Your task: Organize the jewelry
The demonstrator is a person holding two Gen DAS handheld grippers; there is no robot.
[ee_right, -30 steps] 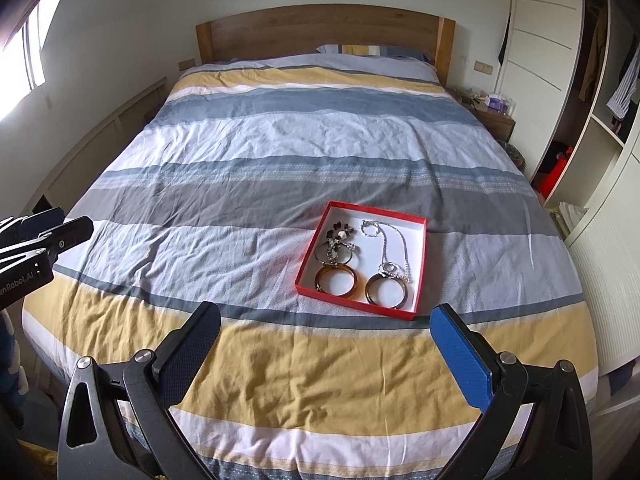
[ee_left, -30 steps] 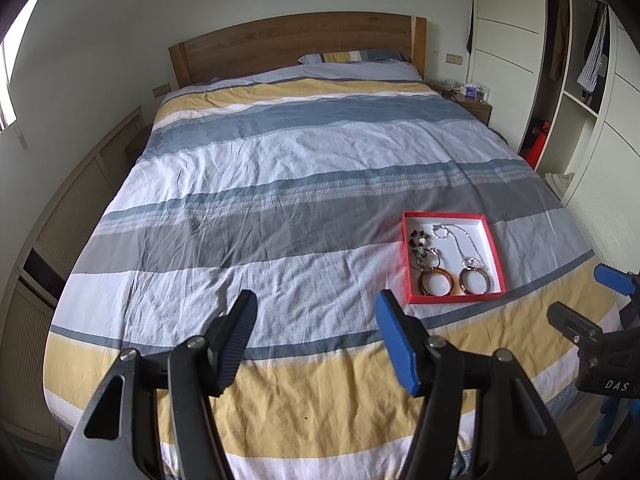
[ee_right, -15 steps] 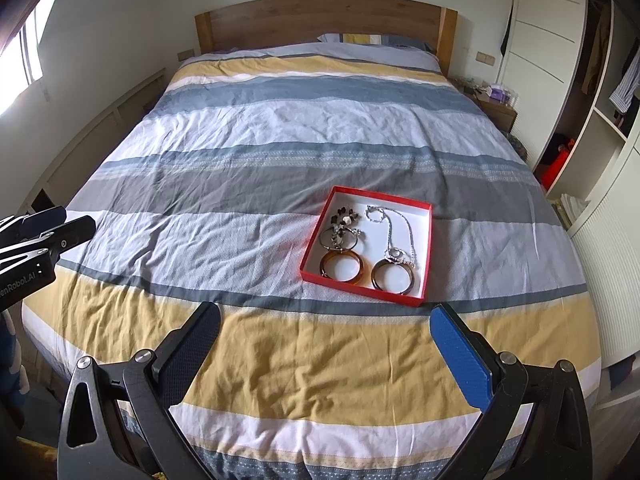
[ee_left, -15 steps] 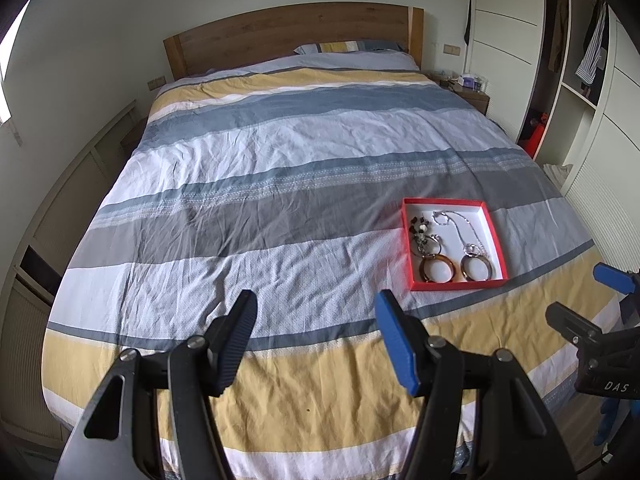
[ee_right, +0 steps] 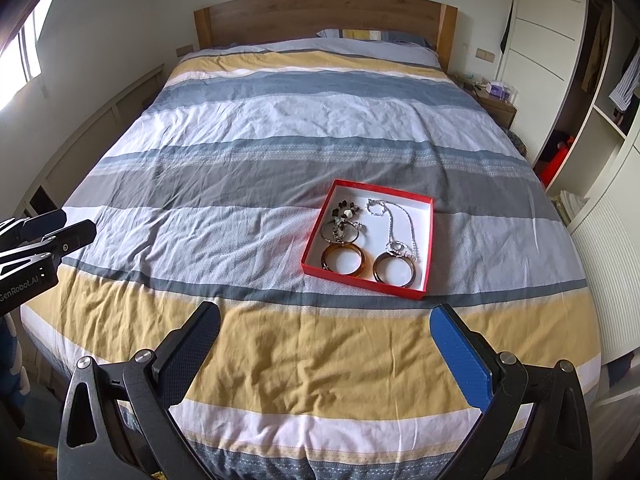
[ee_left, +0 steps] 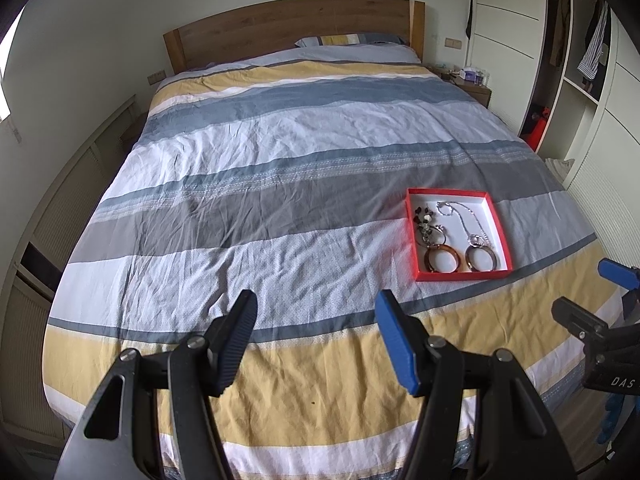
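A shallow red tray with a white inside lies on the striped bed. It holds two amber bangles, a silver chain necklace, a silver hoop and a dark beaded piece. My left gripper is open and empty above the yellow stripe, left of the tray. My right gripper is open and empty, in front of the tray. Each gripper shows at the edge of the other's view.
The bed has a wooden headboard and a pillow at the far end. A nightstand with small items and an open wardrobe stand to the right. A low wall panel runs along the left side.
Both views have tilted down slightly and the tray sits a little higher in the frames. Both grippers stay open and empty.
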